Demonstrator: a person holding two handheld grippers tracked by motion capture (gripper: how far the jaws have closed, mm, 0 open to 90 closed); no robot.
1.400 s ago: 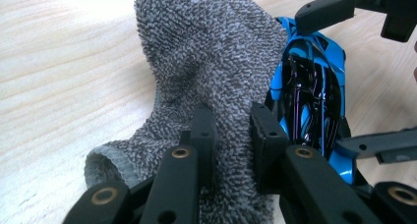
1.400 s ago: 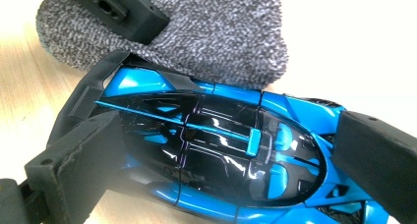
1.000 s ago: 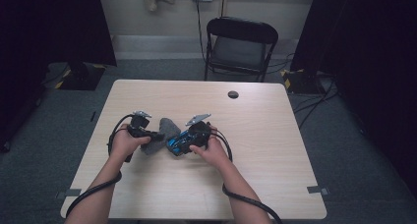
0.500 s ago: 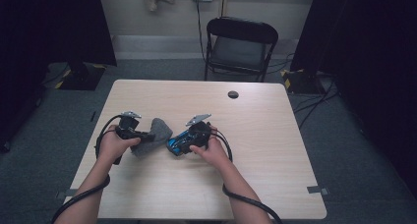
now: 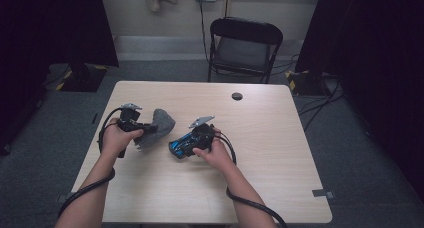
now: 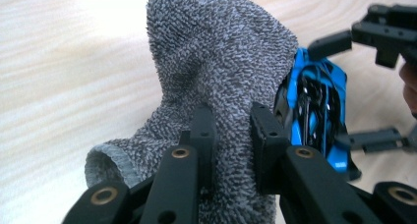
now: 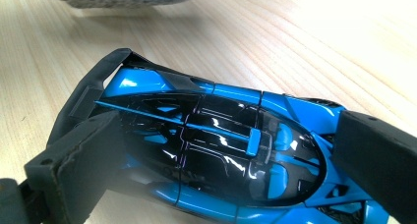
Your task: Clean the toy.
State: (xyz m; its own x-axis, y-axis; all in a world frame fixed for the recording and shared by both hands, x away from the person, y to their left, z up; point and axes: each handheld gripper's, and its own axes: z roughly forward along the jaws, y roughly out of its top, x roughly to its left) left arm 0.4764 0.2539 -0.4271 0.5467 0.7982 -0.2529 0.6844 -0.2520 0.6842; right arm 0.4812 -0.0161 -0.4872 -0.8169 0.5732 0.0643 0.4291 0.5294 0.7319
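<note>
Left tongs pinching sock, right tongs gripping car

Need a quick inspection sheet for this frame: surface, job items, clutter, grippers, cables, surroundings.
Surface: light wooden table, bare apart from what is listed.
Job's things: grey sock lifted at the left; blue and black toy car on the table at the right, apart from the sock.
Clutter: small dark round object near the far edge.
Grippers: left gripper shut on the sock's fabric; right gripper with jaws pressed on the car's two ends.
Cables: black cable trails from each gripper along the forearm.
Surroundings: black folding chair behind the table, dark curtains, floor cables.
</note>
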